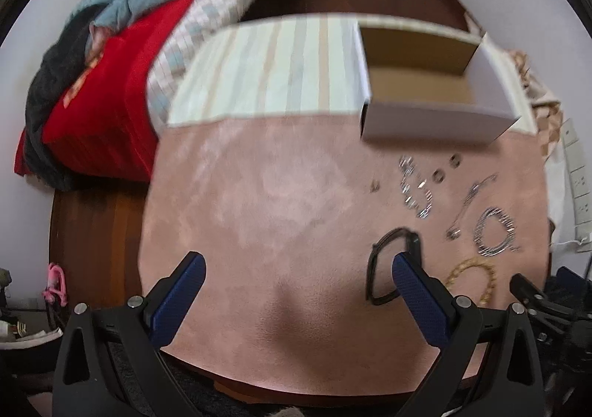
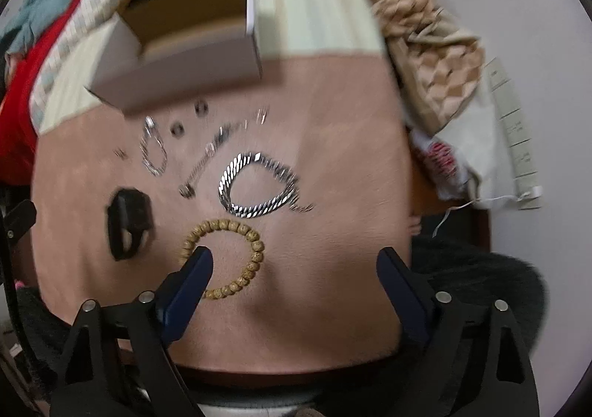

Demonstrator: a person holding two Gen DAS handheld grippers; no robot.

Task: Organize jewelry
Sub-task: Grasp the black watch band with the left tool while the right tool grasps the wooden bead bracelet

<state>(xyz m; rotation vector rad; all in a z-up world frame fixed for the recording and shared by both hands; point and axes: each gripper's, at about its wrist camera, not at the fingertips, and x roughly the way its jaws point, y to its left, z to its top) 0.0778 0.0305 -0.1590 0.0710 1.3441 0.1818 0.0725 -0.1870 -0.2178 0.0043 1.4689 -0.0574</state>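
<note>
Jewelry lies on a pink cloth [image 1: 259,232]. In the right wrist view: a wooden bead bracelet [image 2: 255,243], a thick silver chain [image 2: 259,184], a thin silver bracelet [image 2: 151,150], a slim chain [image 2: 207,158], two small rings [image 2: 177,129] and a black band [image 2: 127,224]. An open white cardboard box [image 2: 185,47] stands behind them. My right gripper [image 2: 294,261] is open and empty above the bead bracelet, its left finger over it. My left gripper [image 1: 298,269] is open and empty; the black band [image 1: 384,261] lies by its right finger. The box [image 1: 436,84] is far right.
A striped cloth [image 1: 266,69] covers the far part of the surface. A bed with red and blue fabrics [image 1: 111,84] lies to the left. A tan patterned bag [image 2: 433,58] and a white power strip [image 2: 514,135] sit at the right edge. Dark wooden floor lies beyond.
</note>
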